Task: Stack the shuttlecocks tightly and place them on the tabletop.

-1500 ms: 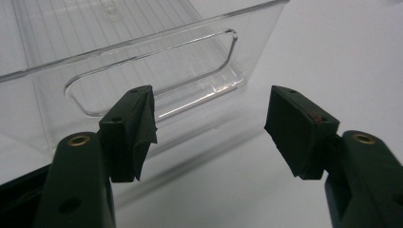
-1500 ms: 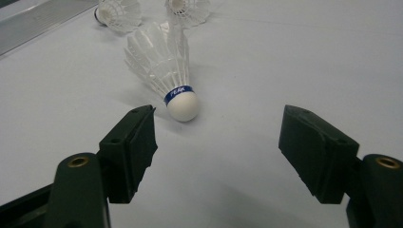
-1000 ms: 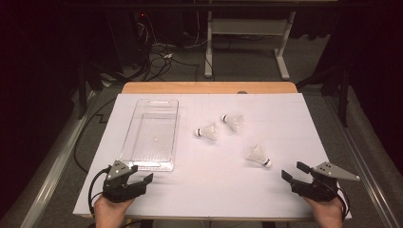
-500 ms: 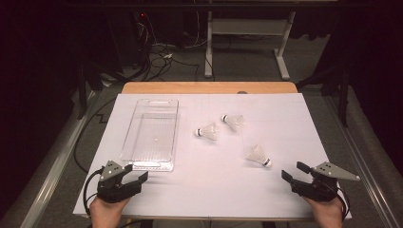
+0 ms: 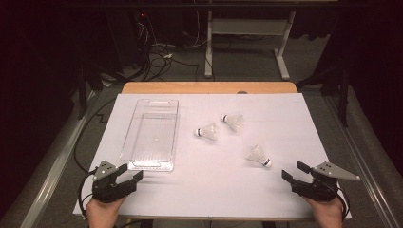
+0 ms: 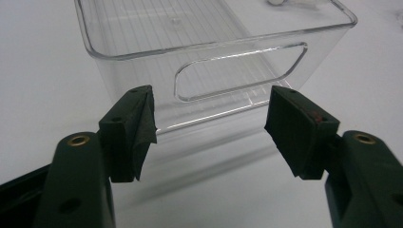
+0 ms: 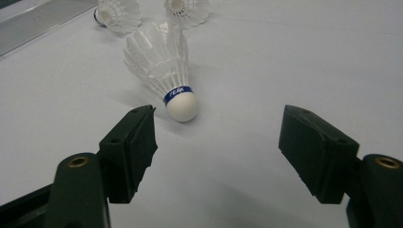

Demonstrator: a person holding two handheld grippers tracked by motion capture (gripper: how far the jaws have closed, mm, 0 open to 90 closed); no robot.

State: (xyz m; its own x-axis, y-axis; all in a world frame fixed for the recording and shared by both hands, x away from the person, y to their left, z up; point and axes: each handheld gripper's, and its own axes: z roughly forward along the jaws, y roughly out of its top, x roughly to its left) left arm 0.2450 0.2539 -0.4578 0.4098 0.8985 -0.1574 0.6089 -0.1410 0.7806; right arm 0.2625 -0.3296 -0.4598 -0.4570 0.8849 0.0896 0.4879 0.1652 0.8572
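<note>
**Both grippers open at near edge, shuttlecocks untouched**

High view: white sheet (image 5: 214, 190) covers the table top; wooden edge shows at the far side. Clear plastic bin (image 5: 151, 135) lies lengthwise on the left half, nothing inside as far as can be told. Three shuttlecocks on the sheet, right of the bin: middle shuttlecock (image 5: 207, 132) just beside the bin's right wall, far shuttlecock (image 5: 233, 121) near it & a bit further back, near shuttlecock (image 5: 257, 155) apart from both, closer to the person, cork end pointing toward the near-right corner. Left gripper (image 5: 129, 174) sits at the near-left corner, just in front of the bin's near end, jaws apart, holding nothing. Right gripper (image 5: 294, 171) at the near-right edge, jaws apart, empty, near shuttlecock just ahead & to its left, not touching. A hand (image 5: 102, 211) holds each from below.

Left gripper view: jaws spread wide, nothing between the pads. Bin's near end wall w/ its oval handle cutout sits right ahead of the jaws, near but not touching.

Right gripper view: jaws wide apart, empty. Near shuttlecock lies on its side right in front, white cork w/ blue band toward the camera, feathers away, closer to the jaw on the view's left; no contact. Other two shuttlecocks lie further back at the top of the view.
</note>
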